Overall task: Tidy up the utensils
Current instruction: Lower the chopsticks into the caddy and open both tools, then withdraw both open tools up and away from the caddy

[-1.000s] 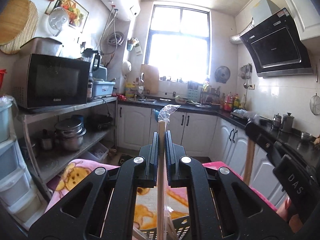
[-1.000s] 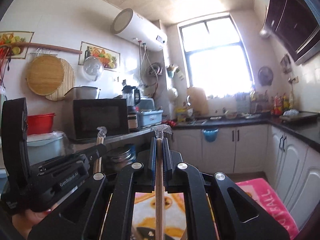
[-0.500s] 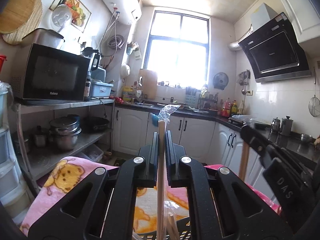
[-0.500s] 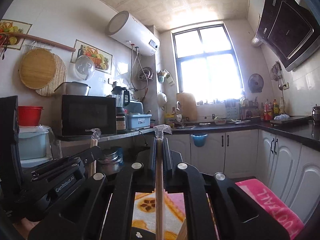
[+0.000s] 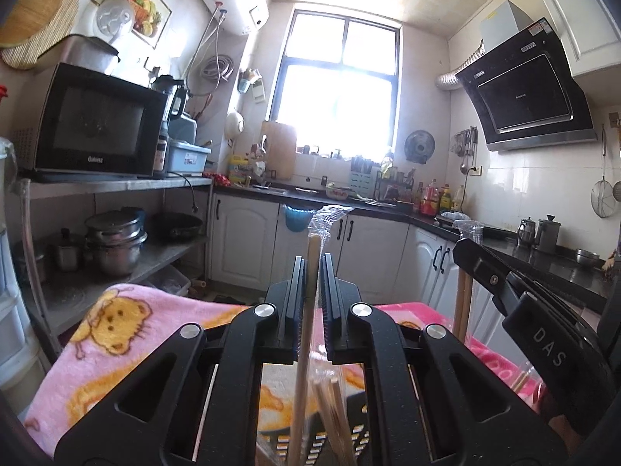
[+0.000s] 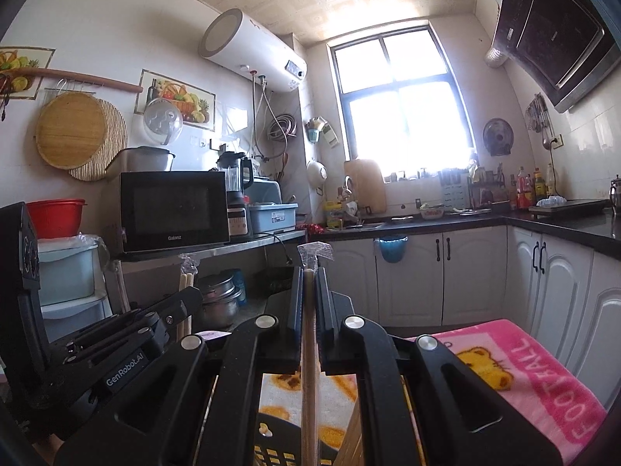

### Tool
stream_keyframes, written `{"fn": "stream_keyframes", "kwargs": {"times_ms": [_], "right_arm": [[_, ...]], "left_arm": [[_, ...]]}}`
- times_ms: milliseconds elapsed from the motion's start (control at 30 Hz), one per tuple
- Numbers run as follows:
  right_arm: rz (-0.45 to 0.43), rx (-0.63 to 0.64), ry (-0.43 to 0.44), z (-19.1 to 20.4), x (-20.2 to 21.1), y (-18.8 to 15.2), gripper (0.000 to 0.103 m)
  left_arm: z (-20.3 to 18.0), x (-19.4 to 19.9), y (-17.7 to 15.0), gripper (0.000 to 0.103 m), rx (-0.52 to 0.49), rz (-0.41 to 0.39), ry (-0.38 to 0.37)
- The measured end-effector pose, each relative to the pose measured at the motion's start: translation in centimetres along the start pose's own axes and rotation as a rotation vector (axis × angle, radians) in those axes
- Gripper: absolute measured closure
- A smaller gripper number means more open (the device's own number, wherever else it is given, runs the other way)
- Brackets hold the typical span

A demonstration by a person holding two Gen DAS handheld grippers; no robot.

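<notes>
Each gripper, left gripper (image 5: 310, 272) and right gripper (image 6: 309, 283), is clamped mid-shaft on plastic-sleeved pale wooden chopsticks (image 5: 306, 322) (light, stiff, probably slippery).

The blanket (image 5: 116, 334) is pink with yellow cartoon bears; in the right wrist view its far right edge (image 6: 543, 388) is deeper pink with pale lettering; the chopsticks (image 5: 308, 310) are pale wood in clear wrap; the basket (image 6: 271, 454) is black; the microwave (image 6: 174, 209) is black; the bowl (image 6: 56, 215) is red; the cabinets (image 6: 446, 279) are white with black handles.
</notes>
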State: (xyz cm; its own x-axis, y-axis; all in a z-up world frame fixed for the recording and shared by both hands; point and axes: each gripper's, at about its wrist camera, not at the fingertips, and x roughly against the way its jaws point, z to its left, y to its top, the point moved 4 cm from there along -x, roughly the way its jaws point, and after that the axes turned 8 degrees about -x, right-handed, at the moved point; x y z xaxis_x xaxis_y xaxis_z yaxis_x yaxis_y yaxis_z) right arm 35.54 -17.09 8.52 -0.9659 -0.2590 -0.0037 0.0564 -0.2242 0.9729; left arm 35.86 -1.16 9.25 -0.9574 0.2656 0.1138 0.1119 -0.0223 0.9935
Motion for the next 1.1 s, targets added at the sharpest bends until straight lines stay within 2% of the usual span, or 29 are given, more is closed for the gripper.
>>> {"fn": "stream_keyframes", "kwargs": {"times_ms": [133, 200, 467, 600, 667, 800, 933, 1100], "right_arm": [[0.028, -0.030, 0.007, -0.6, 0.3, -0.2, 0.094], [0.031, -0.030, 0.005, -0.7, 0.7, -0.3, 0.087], [0.066, -0.052, 0.004, -1.6, 2.3, -0.4, 0.077], [0.099, -0.062, 0.009, -1.6, 3.1, -0.6, 0.071], [0.125, -0.080, 0.004, -1.7, 3.6, -0.7, 0.066], [0.160, -0.099, 0.000, -1.8, 4.4, -0.9, 0.062], [0.182, -0.093, -0.008, -2.0, 5.3, -0.9, 0.059], [0.211, -0.085, -0.027, -2.1, 6.7, -0.9, 0.047]], "left_arm": [[0.4, 0.5, -0.5, 0.099, 0.017, 0.015, -0.020], [0.4, 0.6, -0.6, 0.098, 0.015, 0.023, -0.028], [0.3, 2.1, -1.6, 0.098, 0.025, 0.072, -0.063], [0.1, 3.0, -1.9, 0.089, 0.030, 0.096, -0.076], [0.0, 3.3, -2.1, 0.081, 0.029, 0.117, -0.073], [-0.1, 4.1, -2.3, 0.076, 0.037, 0.147, -0.078], [-0.1, 5.3, -2.3, 0.063, 0.046, 0.178, -0.081], [0.2, 6.5, -2.4, 0.044, 0.076, 0.222, -0.087]]}}
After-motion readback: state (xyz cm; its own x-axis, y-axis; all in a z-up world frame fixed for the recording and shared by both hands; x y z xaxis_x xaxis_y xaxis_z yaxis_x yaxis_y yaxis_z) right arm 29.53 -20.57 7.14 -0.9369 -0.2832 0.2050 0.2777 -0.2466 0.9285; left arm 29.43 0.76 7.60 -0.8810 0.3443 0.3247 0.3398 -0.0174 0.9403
